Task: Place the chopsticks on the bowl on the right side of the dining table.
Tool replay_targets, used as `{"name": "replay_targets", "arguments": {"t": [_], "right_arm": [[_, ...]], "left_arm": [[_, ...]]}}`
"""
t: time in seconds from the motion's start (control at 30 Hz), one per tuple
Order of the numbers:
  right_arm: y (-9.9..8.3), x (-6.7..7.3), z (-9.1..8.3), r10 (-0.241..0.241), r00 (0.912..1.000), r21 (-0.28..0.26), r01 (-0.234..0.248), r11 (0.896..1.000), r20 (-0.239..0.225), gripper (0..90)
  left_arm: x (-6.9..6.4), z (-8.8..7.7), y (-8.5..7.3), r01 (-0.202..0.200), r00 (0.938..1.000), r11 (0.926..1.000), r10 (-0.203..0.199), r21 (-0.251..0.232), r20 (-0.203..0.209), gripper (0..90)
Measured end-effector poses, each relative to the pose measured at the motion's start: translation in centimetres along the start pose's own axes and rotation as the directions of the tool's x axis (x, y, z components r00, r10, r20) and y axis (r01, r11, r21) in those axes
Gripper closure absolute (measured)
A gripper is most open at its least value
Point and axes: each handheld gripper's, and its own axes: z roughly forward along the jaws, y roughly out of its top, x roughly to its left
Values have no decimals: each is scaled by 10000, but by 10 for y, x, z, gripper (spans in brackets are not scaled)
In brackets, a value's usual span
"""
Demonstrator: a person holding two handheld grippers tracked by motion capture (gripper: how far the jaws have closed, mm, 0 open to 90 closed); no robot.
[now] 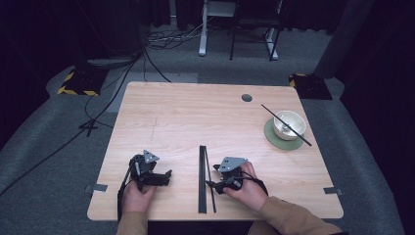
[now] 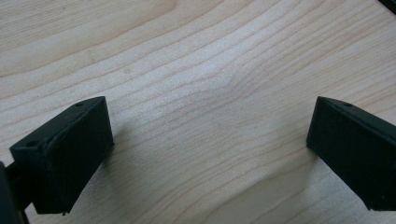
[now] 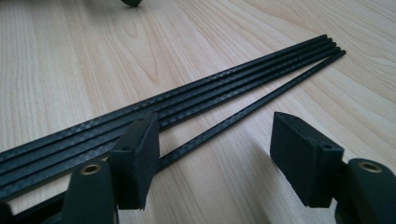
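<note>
High view, counts: one pale wooden table (image 1: 195, 112); two hand-held grippers; a group of thin black carbon-fibre rods (image 1: 201, 178) lying side by side at 6 o'clock, with one more rod (image 1: 210, 176) slanting just beside them; one cream bowl (image 1: 289, 124) on a round green mat (image 1: 274, 138) at 2 o'clock, with a single black rod (image 1: 285, 124) lying across its rim.
High view, grippers: left gripper (image 1: 169, 176) at 7 o'clock, on bare wood, well apart from the rods; right gripper (image 1: 209, 184) against the rods' near end.
Left gripper view: jaws spread wide, nothing between them but bare table (image 2: 201, 84).
Right gripper view, counts: four rods (image 3: 210, 91) packed together, one single rod (image 3: 261, 98) angling away.
Right gripper view, state: jaws wide open, gripping nothing; the single rod runs under the left jaw.
</note>
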Motion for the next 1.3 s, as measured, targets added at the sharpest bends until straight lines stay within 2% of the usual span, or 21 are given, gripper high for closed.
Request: {"name": "replay_targets", "arguments": {"t": [0.07, 0.13, 0.23, 0.43, 0.47, 0.5, 0.53, 0.57, 0.67, 0.8, 0.83, 1.0, 1.2, 1.3], "right_arm": [[-1, -1, -1, 31, 10000, -8, -31, 10000, -5, 372], [-2, -2, -3, 295, 9996, 140, -296, 9995, 40, 398], [-3, -7, -5, 165, 9997, 165, -168, 9997, 190, 423], [-7, -16, -11, 416, 9982, 255, -427, 9988, 427, 474], [-8, -16, -11, 607, 9976, 192, -614, 9979, 347, 490], [-9, -19, -13, 503, 9980, 205, -512, 9985, 390, 495], [-10, -18, -13, 771, 9965, 95, -774, 9970, 322, 507], [-11, -19, -14, 837, 9957, 170, -844, 9963, 387, 525], [-13, -23, -17, 807, 9955, 181, -817, 9965, 500, 542], [-15, -27, -21, 1130, 9910, 256, -1150, 9930, 711, 583], [-16, -30, -23, 1056, 9917, 296, -1080, 9937, 732, 590], [-18, -38, -26, 1287, 9870, 357, -1326, 9905, 961, 611], [-21, -46, -31, 1388, 9836, 456, -1448, 9884, 1148, 680], [-22, -48, -32, 1589, 9800, 349, -1641, 9858, 1202, 727]], "left_arm": [[0, 0, 0, -3, 10000, 10000, 3, 3, 0, 6], [0, 0, 0, -6, 10000, 10000, 6, 2, -1, 6], [0, 0, 0, -2, 10000, 10000, 2, 2, -1, 6], [0, 0, 0, -1, 10000, 10000, 1, 0, 0, 6], [0, 0, 0, 2, 10000, 10000, -2, -1, -2, 7], [0, 0, 0, 1, 10000, 10000, -1, 0, -1, 6], [0, 0, 0, -1, 10000, 10000, 1, -1, -2, 6], [0, 0, 0, -16, 10000, 10000, 16, 12, 7, 7], [0, 0, 0, -3, 10000, 10000, 3, 1, -2, 6], [0, 0, 0, -16, 10000, 10000, 16, 10, 3, 6], [0, 0, 0, -1, 10000, 10000, 1, 0, -3, 6], [0, 0, 0, 10, 10000, 10000, -10, 2, 16, 6], [0, 0, 0, 18, 10000, 10000, -18, -3, 11, 6], [0, 0, 0, 1, 10000, 10000, -1, 11, 12, 6]]}}
